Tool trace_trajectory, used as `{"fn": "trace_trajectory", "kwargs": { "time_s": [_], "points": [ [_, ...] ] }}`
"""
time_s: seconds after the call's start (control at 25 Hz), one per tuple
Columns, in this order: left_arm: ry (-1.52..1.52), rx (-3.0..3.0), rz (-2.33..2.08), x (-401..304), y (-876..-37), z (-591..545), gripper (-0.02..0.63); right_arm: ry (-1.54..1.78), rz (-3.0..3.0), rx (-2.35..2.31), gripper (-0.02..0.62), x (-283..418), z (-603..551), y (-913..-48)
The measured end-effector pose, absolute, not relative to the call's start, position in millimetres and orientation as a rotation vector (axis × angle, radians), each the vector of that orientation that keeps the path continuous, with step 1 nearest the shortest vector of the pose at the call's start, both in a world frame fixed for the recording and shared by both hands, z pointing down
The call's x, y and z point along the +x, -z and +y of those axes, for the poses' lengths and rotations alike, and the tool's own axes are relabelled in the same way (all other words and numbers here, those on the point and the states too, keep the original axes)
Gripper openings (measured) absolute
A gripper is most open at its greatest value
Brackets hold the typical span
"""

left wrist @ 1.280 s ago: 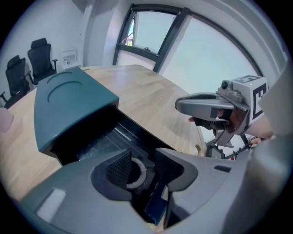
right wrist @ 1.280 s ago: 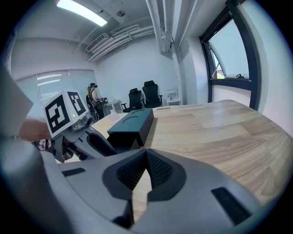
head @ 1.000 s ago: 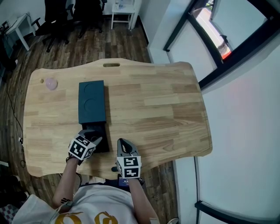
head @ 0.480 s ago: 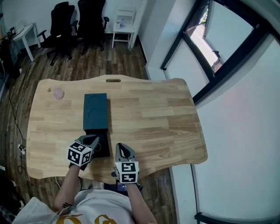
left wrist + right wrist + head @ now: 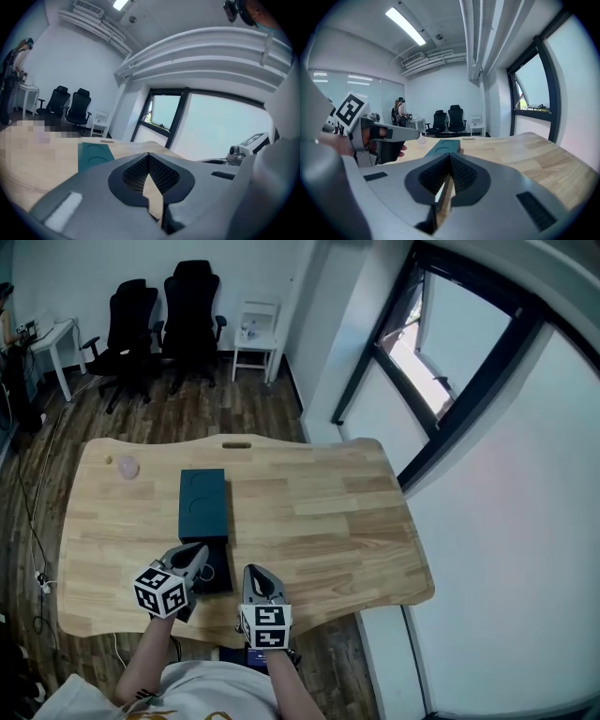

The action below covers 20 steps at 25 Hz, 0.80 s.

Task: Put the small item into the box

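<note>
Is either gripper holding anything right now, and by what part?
Nothing is held. The left gripper and the right gripper both have their jaws shut together with nothing between them.

no text, label, brand or number can be read on anything here.

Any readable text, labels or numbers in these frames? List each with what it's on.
None readable.
On left gripper and right gripper: black-and-white square marker patterns only, no letters.
On the dark box: two round recesses, no print visible.
</note>
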<state>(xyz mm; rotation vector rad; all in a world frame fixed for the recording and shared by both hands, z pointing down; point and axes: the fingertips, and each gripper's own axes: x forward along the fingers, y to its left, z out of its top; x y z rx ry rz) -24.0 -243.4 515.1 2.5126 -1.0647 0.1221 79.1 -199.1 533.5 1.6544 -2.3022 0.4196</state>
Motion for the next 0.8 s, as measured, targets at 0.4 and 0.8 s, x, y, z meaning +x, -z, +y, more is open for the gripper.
{"fn": "trace_trajectory", "kwargs": {
  "time_s": [0.4, 0.8],
  "points": [
    [-0.089, 2.644, -1.093, -28, -482, -222, 0.003, -0.351, -2.334, 1.712, 0.005, 79, -188, -508],
    [-0.073, 2.733, -1.248, -35, -463, -218, 0.003, -0.313, -2.332, 1.691, 0.003, 81, -179, -503]
  ]
}}
